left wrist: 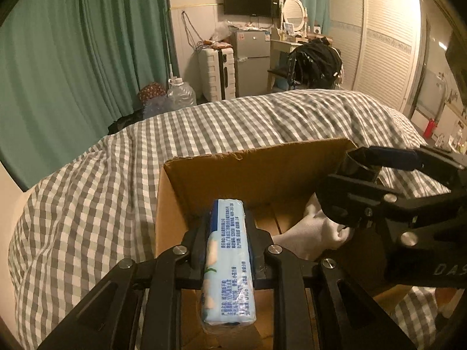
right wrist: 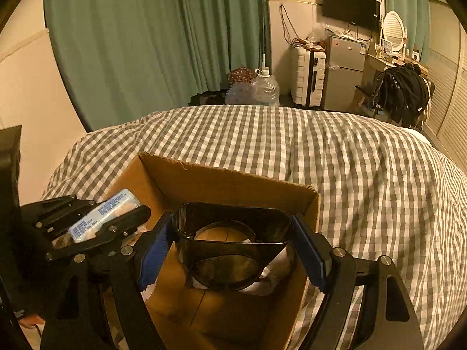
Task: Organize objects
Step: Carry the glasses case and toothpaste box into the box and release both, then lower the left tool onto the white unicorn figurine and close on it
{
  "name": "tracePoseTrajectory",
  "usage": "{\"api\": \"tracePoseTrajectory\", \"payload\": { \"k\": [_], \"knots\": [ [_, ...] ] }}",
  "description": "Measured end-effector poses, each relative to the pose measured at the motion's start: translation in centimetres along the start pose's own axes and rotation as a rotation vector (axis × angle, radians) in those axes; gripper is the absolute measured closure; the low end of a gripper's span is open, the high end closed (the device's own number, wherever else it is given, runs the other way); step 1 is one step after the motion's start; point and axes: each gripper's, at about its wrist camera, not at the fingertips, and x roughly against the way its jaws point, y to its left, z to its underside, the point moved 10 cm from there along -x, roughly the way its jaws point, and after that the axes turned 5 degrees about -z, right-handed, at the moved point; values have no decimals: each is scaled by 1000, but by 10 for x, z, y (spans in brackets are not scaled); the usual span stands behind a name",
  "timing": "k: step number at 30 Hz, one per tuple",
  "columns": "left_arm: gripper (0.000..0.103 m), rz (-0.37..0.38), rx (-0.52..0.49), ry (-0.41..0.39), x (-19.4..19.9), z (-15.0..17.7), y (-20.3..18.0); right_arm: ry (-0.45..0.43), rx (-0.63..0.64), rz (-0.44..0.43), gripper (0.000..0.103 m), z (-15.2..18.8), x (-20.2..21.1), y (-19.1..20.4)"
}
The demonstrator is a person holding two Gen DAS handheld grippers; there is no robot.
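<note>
My left gripper is shut on a light blue tissue pack and holds it over the left side of an open cardboard box. The pack also shows in the right wrist view. My right gripper is shut on a dark translucent cup, held on its side over the box; it appears at the right of the left wrist view. White cloth lies inside the box.
The box rests on a bed with a grey-and-white checked cover. Beyond the bed are green curtains, a white suitcase, a small fridge, water jugs and a chair heaped with dark clothes.
</note>
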Motion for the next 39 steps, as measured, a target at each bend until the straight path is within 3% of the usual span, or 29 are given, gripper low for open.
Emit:
{"api": "tracePoseTrajectory", "payload": {
  "k": [1, 2, 3, 5, 6, 18, 22, 28, 33, 39],
  "knots": [
    [75, -1, -3, -1, 1, 1, -1, -2, -1, -10, 24, -2, 0, 3],
    [64, -1, -5, -3, 2, 1, -1, -6, -4, -20, 24, -3, 2, 5],
    [46, -3, -4, -8, 5, 1, -1, -11, -6, -23, 22, -4, 4, 6],
    [31, -11, 3, -32, 11, 0, 1, -27, -3, -5, 18, -7, 11, 6],
    [28, -14, 7, -40, 15, 0, 2, -40, 1, 8, 17, -9, 17, 6],
    [16, -38, 71, -119, 92, -10, 13, -180, 28, 57, 14, -34, 115, 15],
    [6, -85, 96, -153, 126, -13, 21, -211, 50, 57, 14, -33, 146, 31],
    [4, -172, 155, -170, 156, 5, 37, -237, 79, 22, 14, -18, 182, 49],
    [4, -218, 198, -159, 159, 38, 35, -207, 88, 4, 14, 14, 180, 53],
    [4, -212, 248, -99, 142, 90, 20, -121, 83, 4, 14, 68, 147, 46]
  ]
}}
